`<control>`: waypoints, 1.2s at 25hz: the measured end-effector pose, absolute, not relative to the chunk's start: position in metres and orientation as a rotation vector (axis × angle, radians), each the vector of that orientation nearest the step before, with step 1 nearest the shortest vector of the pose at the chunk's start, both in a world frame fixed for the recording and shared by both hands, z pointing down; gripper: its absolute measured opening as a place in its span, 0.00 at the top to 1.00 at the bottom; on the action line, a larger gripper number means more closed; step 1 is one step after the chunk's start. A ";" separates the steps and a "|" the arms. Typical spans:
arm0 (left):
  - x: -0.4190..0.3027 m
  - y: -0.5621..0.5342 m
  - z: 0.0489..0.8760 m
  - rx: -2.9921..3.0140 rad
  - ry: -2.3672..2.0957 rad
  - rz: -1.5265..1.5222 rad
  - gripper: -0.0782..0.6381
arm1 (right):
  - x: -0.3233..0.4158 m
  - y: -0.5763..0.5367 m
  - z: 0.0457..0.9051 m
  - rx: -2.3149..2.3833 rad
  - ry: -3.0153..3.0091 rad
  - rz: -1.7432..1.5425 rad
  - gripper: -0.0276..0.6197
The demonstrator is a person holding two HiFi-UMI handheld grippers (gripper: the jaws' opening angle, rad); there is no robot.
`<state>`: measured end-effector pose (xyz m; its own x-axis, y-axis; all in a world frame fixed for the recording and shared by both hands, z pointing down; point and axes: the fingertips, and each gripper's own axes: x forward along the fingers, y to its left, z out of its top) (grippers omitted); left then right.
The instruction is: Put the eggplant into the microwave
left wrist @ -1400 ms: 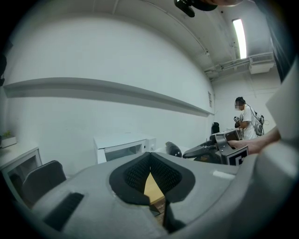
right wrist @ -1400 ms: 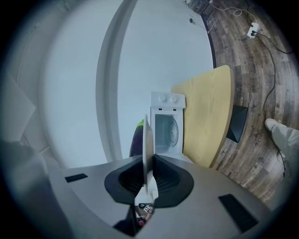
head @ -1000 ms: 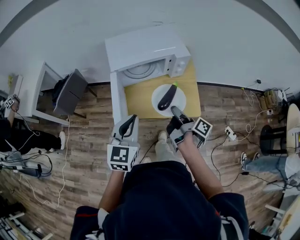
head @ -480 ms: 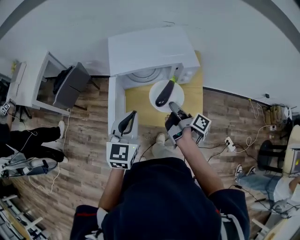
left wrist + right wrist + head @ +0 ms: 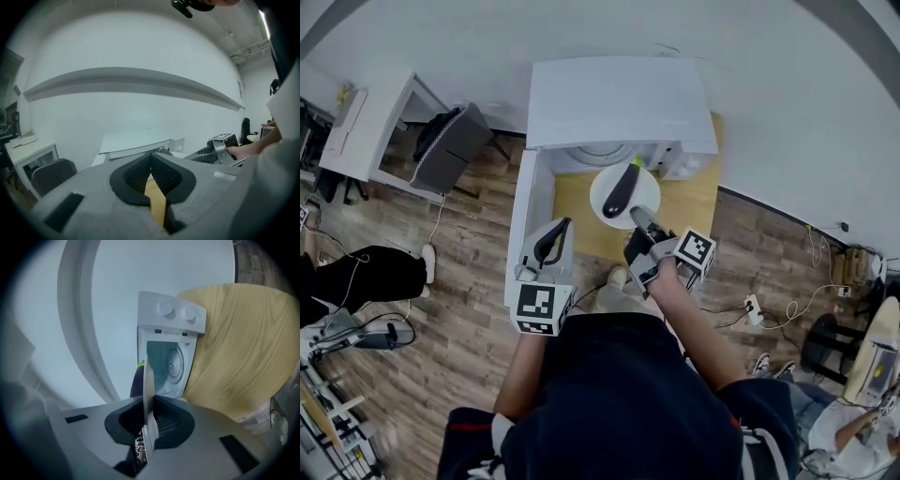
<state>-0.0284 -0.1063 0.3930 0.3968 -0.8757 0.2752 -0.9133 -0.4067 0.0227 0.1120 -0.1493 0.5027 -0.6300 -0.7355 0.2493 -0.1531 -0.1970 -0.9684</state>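
A dark purple eggplant (image 5: 620, 187) with a green stem lies on a white plate (image 5: 645, 184). My right gripper (image 5: 637, 215) is shut on the plate's near rim and holds it just in front of the white microwave (image 5: 619, 103). The microwave door (image 5: 528, 211) stands open to the left. In the right gripper view the plate (image 5: 146, 376) runs edge-on between the jaws of the right gripper (image 5: 147, 401). The eggplant (image 5: 137, 380) shows behind it, and the microwave cavity with its turntable (image 5: 176, 363) lies ahead. My left gripper (image 5: 562, 231) is shut and empty beside the door.
The microwave stands on a light wooden table (image 5: 684, 208). A black chair (image 5: 442, 157) and a white desk (image 5: 367, 122) stand to the left. Cables and a power strip (image 5: 748, 309) lie on the wood floor at the right. Another person's legs (image 5: 356, 277) show at the far left.
Both grippers have moved forward toward the microwave. The plate with the eggplant, held by the right gripper, is now closer to the open cavity.
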 end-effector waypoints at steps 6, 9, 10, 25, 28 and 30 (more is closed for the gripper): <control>-0.018 -0.113 0.398 2.453 -1.625 0.354 0.87 | 0.114 -0.158 0.513 -1.019 1.682 -1.929 0.91; -0.014 -0.114 0.401 2.452 -1.629 0.375 0.87 | 0.115 -0.163 0.518 -1.022 1.694 -1.947 0.91; -0.014 -0.115 0.401 2.447 -1.633 0.378 0.87 | 0.114 -0.164 0.519 -1.021 1.699 -1.950 0.91; -0.015 -0.133 0.427 2.428 -1.569 0.425 0.87 | 0.103 -0.179 0.552 -1.019 1.736 -1.974 0.91; -0.013 -0.139 0.436 2.431 -1.536 0.436 0.87 | 0.099 -0.184 0.562 -1.019 1.727 -1.991 0.91; -0.011 -0.142 0.442 2.433 -1.512 0.441 0.87 | 0.097 -0.188 0.569 -1.024 1.724 -2.000 0.91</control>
